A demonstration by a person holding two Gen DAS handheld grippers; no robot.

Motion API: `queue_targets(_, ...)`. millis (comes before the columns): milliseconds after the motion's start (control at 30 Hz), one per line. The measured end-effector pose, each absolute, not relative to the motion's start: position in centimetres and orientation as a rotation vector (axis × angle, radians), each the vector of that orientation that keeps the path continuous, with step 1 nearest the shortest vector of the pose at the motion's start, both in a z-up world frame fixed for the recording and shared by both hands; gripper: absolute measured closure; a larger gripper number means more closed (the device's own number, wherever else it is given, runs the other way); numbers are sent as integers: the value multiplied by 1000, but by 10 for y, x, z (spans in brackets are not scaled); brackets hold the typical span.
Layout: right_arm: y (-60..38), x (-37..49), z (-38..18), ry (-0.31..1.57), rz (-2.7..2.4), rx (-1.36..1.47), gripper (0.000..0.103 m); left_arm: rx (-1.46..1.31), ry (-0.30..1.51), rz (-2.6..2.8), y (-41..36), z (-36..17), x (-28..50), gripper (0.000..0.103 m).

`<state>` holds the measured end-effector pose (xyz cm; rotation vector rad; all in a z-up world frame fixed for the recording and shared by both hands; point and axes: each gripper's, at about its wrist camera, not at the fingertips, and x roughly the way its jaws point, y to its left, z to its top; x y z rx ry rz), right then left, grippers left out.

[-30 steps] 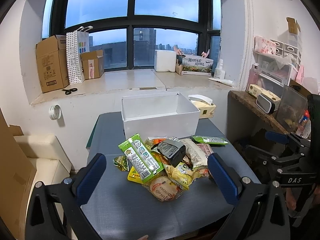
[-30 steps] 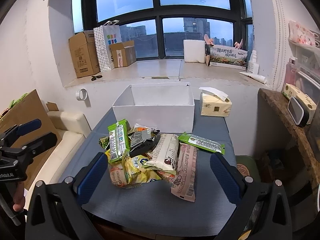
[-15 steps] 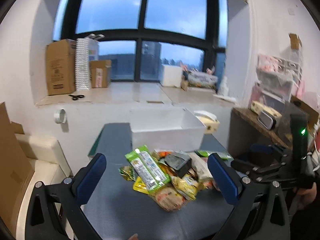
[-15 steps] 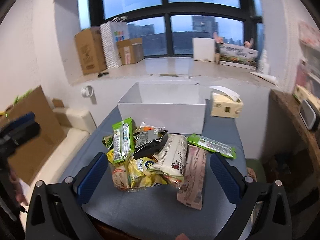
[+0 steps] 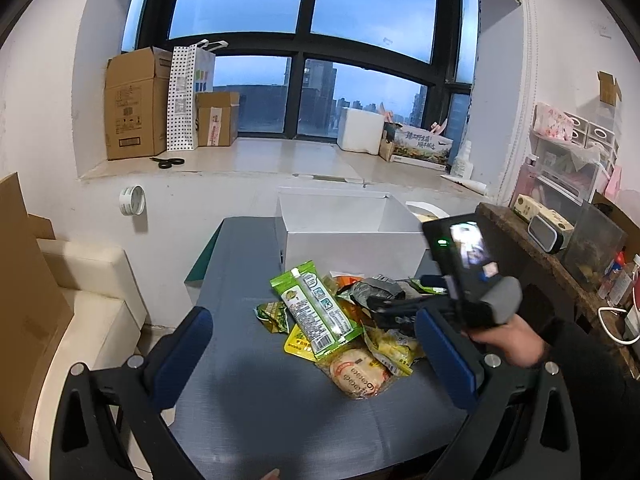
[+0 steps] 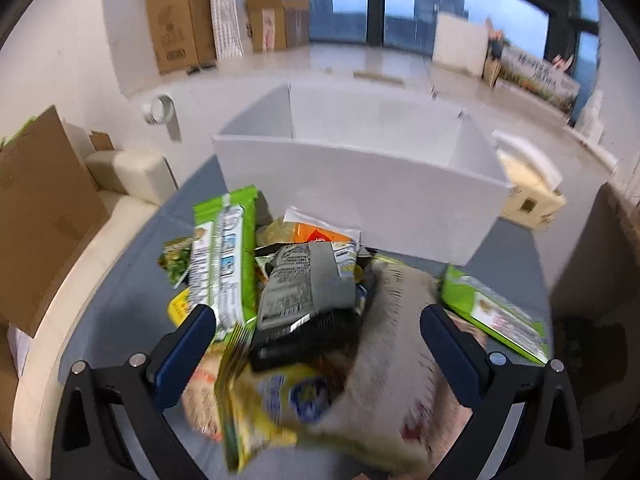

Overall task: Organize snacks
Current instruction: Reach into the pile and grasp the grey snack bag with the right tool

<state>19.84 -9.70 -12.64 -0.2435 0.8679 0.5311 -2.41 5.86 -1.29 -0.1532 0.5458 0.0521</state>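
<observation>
A heap of snack packets [image 5: 340,320] lies on the dark grey table [image 5: 248,392], in front of an empty white box [image 5: 348,232]. A long green packet [image 5: 316,312] tops the heap's left side. My left gripper [image 5: 316,352] is open, held back above the table's near side with nothing between its fingers. My right gripper [image 6: 316,344] is open and low over the heap, straddling a grey-black packet [image 6: 304,292], a beige packet [image 6: 388,344] and a yellow packet [image 6: 280,400]. In the left wrist view a hand [image 5: 508,336] holds the right gripper [image 5: 404,296] at the heap's right edge.
A tissue box [image 6: 528,192] stands to the right of the white box [image 6: 360,168]. Another green packet [image 6: 492,312] lies at the right of the heap. Cardboard [image 5: 24,280] and a cream seat [image 5: 88,280] are on the left, a cluttered wooden shelf [image 5: 552,248] on the right.
The right gripper has dropped forward and down, close onto the snack heap, and now shows in the left wrist view. The left gripper has shifted slightly, still back from the heap.
</observation>
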Motion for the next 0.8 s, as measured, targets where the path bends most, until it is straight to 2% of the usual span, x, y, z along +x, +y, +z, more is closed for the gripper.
queue_targets(167, -75, 218, -143, 916, 520, -302, 3, -159, 557, 61, 61, -16, -23, 0)
queue_targets(233, -70, 223, -150, 946, 509, -319, 22, -164, 563, 64, 62, -17, -22, 0)
queue_targets(467, -69, 228, -169, 995, 505, -324, 37, -186, 573, 77, 69, -19, -20, 0)
queue_targets(700, -79, 221, -156, 964, 524, -292, 41, -195, 604, 87, 71, -27, -13, 0)
queue_targets(800, -93, 204, -137, 889, 512, -263, 42, -206, 627, 80, 69, -33, -5, 0)
